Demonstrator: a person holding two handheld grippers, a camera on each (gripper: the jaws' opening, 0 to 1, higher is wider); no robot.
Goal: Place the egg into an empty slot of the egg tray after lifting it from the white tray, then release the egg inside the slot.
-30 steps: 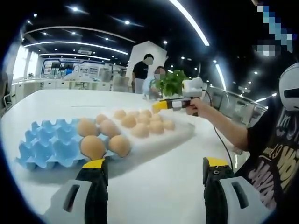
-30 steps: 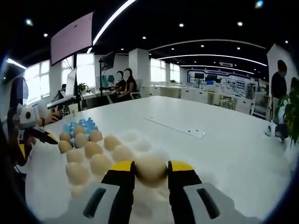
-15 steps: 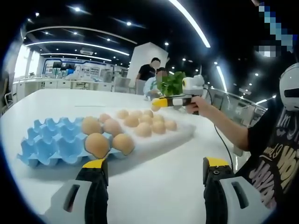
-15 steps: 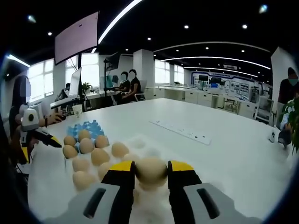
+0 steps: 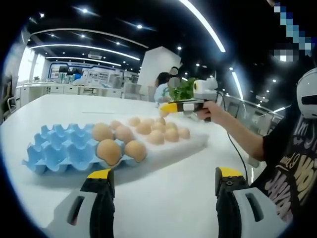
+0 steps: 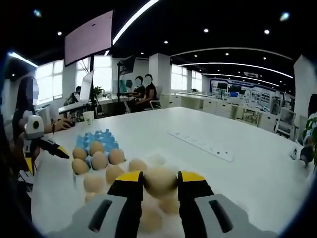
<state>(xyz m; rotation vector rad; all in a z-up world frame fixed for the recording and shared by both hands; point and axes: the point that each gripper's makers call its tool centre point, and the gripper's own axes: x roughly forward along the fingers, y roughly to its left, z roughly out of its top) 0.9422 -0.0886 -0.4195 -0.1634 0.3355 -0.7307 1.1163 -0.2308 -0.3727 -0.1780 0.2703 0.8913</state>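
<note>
Two grippers are at work over a white table point(image 5: 173, 198). In the right gripper view, the right gripper point(image 6: 160, 181) pinches an egg point(image 6: 159, 180) between its yellow-tipped jaws, held up off the white tray point(image 6: 163, 218) (the rows of eggs below look blurred). At about 10 o'clock from that egg sits the blue egg tray point(image 6: 101, 136), with three eggs in its near slots; the left gripper point(image 6: 47, 146) shows further out at 9 o'clock, with a paper cup point(image 6: 88, 117) on the table beyond it.

In the left gripper view, the left gripper point(image 5: 163, 181) hangs above bare table with its jaws spread wide and nothing between them. At 11 o'clock lies the egg tray point(image 5: 59, 153), holding four eggs along its right edge, the rest of its slots bare. Touching its right side is the white tray point(image 5: 190, 144), carrying loose eggs in rows. At 12 o'clock the right gripper point(image 5: 166, 110) hovers over the tray's far end, held by a hand point(image 5: 213, 111), with a green plant point(image 5: 182, 89) behind it.
</note>
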